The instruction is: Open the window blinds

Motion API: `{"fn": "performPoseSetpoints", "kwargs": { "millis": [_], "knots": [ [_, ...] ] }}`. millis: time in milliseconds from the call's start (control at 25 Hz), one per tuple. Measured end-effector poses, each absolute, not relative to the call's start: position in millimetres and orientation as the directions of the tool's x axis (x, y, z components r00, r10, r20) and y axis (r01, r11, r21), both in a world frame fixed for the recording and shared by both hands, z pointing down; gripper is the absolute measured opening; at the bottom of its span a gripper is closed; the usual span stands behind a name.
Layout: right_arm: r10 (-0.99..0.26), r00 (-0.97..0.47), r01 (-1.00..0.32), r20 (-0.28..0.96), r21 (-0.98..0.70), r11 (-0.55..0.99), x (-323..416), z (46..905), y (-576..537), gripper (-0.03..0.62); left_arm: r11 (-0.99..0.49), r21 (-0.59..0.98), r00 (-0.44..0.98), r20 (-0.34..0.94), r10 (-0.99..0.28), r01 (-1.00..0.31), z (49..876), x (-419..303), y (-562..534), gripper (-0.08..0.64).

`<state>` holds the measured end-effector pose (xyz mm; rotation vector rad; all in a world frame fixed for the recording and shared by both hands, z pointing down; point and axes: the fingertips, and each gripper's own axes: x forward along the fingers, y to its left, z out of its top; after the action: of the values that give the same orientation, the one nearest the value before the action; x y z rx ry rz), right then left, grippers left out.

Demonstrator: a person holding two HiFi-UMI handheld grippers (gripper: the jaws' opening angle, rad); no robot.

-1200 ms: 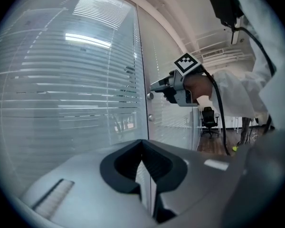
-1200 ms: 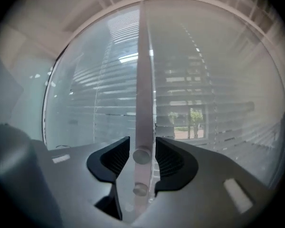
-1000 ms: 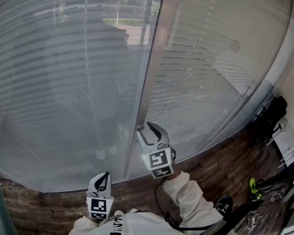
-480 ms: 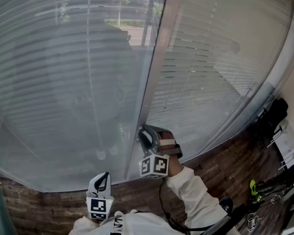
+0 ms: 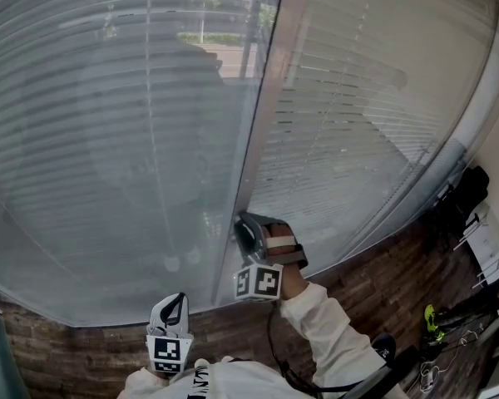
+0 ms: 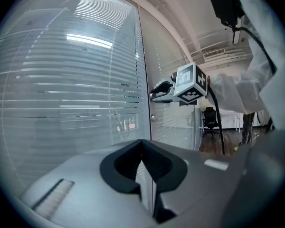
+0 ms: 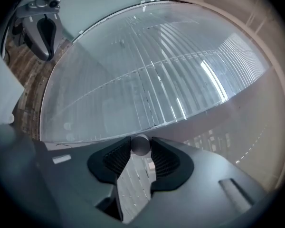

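Observation:
Horizontal slatted blinds (image 5: 108, 123) hang behind the glass panels, divided by a grey upright frame (image 5: 262, 106). My right gripper (image 5: 242, 224) reaches to the foot of that frame. In the right gripper view its jaws have just been closing, and the right gripper (image 7: 141, 148) is shut on a small round grey knob (image 7: 141, 144) that sits between the ribbed pads (image 7: 118, 158). The left gripper view shows the right gripper (image 6: 156, 90) side-on against the frame. My left gripper (image 5: 170, 299) hangs lower left, away from the glass, shut with nothing in it (image 6: 143, 148).
The glass wall (image 5: 374, 140) curves away to the right above a wood-plank floor (image 5: 382, 281). Dark bags and cables (image 5: 461, 202) lie at the right edge. An office chair (image 6: 209, 118) stands beyond the right arm's sleeve (image 5: 320, 331).
The right gripper has rolled on its own axis, so its marker cube now faces sideways, and it has sunk a little at the frame. The left gripper has stayed put.

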<state>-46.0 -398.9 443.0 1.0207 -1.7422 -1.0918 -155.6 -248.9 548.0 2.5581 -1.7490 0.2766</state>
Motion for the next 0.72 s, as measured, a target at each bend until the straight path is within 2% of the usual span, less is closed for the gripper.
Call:
{"fn": "performPoseSetpoints", "kwargs": {
  "millis": [200, 400, 560, 720],
  "knots": [
    [-0.917, -0.341, -0.272, 0.207, 0.912, 0.307, -46.6, 440.5, -399.0, 0.132, -0.366, -0.076, 0.35, 0.164, -0.922, -0.928, 548.0, -155.9, -249.6, 0.0],
    [-0.912, -0.354, -0.501, 0.207, 0.782, 0.371, -44.2, 437.4, -399.1, 0.13, -0.368, -0.078, 0.352, 0.165, -0.921, -0.927, 547.6, -154.0, -248.2, 0.0],
    [-0.903, -0.37, -0.7, 0.219, 0.573, 0.426, -42.8, 433.1, -400.8, 0.129, -0.368, -0.079, 0.352, 0.164, -0.922, -0.927, 547.0, -153.6, -249.3, 0.0],
    [-0.878, -0.429, -0.858, 0.214, 0.206, 0.47, -37.9, 430.3, -403.2, 0.129, -0.365, -0.079, 0.35, 0.164, -0.923, -0.927, 546.2, -154.6, -249.9, 0.0]
  ]
}}
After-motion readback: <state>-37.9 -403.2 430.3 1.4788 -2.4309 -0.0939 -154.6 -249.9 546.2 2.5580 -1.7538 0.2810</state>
